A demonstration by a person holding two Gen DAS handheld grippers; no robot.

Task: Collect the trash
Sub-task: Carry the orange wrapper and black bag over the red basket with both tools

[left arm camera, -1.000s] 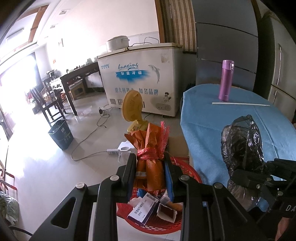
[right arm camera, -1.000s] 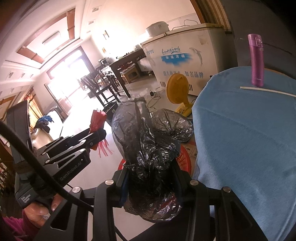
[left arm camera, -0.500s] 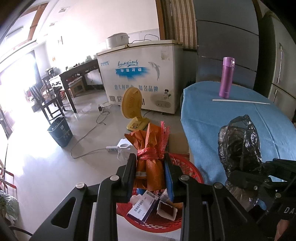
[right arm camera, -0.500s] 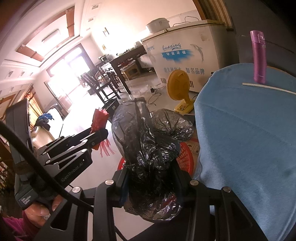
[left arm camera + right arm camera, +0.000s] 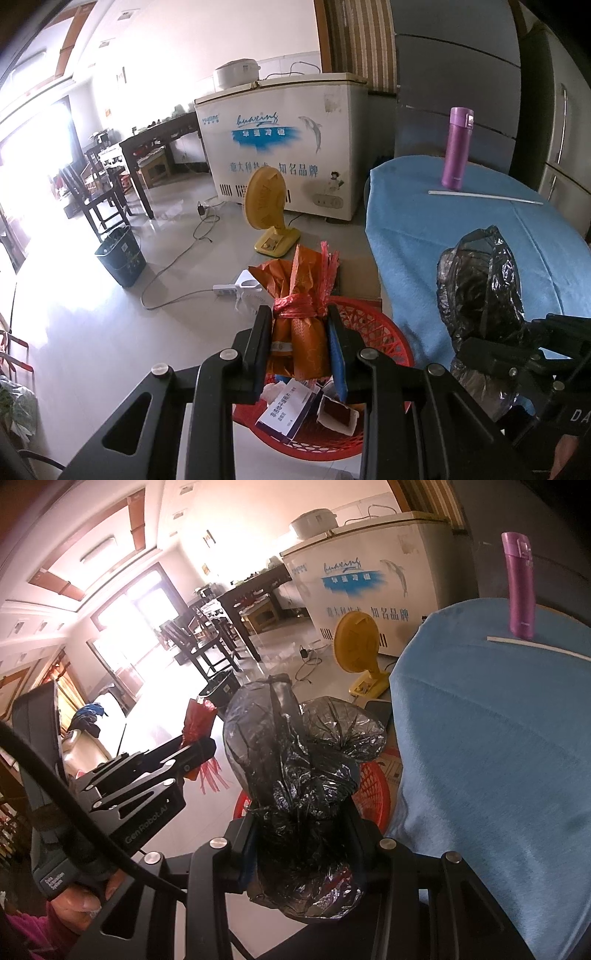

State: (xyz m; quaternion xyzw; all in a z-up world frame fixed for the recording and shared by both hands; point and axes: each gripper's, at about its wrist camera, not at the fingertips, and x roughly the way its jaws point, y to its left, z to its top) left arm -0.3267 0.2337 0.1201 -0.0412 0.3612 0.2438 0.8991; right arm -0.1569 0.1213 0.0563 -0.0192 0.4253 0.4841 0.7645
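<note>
Orange plastic, tied off with red string, filled the gap between the left gripper's (image 5: 300,332) fingers: the orange bag (image 5: 301,314) was clamped there, its knotted neck and frayed top standing above the pads and its lower end hanging over the red basket (image 5: 373,332). The bag and the gripper body covered much of the basket, so only part of its load could be read: a white and blue carton (image 5: 284,408) and a small torn box (image 5: 338,413); anything beneath them was hidden. From the right wrist view just a sliver of the basket's lattice rim showed behind the black bag (image 5: 295,775), and the orange bag appeared only as a red fringe past the left gripper's tip.

The right gripper (image 5: 301,834) was closed narrowly on the black bag, the crinkled film bulging above and below the pads. The bag hung beside the edge of the blue tablecloth (image 5: 498,757); its contents could not be made out. A hand (image 5: 79,901) in a magenta sleeve, cut off by the frame's edge, held the left gripper's handle. A purple flask (image 5: 456,147) stood upright on the cloth just behind a thin white stick (image 5: 484,195).
</note>
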